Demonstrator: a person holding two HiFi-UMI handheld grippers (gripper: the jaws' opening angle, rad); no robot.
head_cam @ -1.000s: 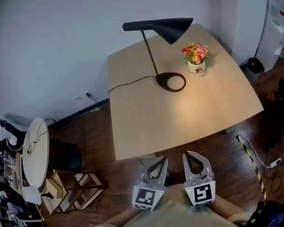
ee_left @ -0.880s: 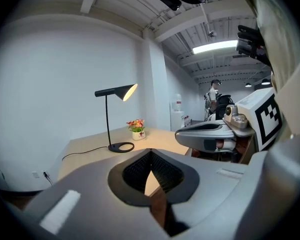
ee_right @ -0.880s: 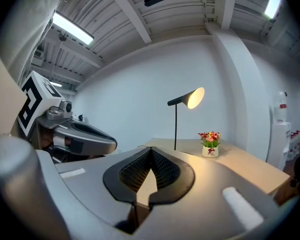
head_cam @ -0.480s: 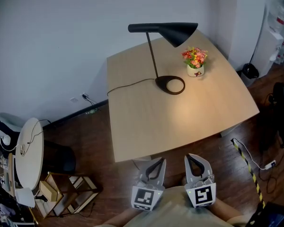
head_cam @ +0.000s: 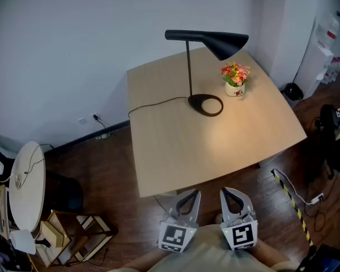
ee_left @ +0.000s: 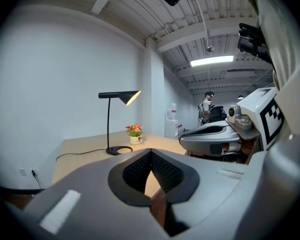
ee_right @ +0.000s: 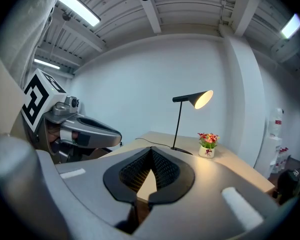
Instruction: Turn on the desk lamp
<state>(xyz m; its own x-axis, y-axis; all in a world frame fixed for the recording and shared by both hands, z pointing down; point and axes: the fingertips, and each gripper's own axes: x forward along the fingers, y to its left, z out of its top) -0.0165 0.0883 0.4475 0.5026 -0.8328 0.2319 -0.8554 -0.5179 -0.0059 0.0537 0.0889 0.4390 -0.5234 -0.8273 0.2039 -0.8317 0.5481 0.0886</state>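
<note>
A black desk lamp (head_cam: 190,67) stands at the far side of the wooden table (head_cam: 170,146), its round base (head_cam: 205,104) by a small flower pot (head_cam: 234,81). Its shade (head_cam: 215,39) glows inside, and warm light falls on the tabletop near the pot. The lamp (ee_left: 109,129) also shows lit in the left gripper view, and the lamp (ee_right: 179,119) in the right gripper view. My left gripper (head_cam: 192,192) and right gripper (head_cam: 226,190) hang side by side short of the table's near edge, far from the lamp. Both are shut and hold nothing.
The lamp's black cord (head_cam: 153,102) runs left off the table to a wall socket. A round white table (head_cam: 25,186) and a wooden rack (head_cam: 73,234) stand at the left. Cables and a striped strip (head_cam: 289,194) lie on the floor at right. A person (ee_left: 206,104) stands far off.
The head view has drifted, so the table and lamp sit slightly further right and lower in frame. Both grippers keep their places and stay shut.
</note>
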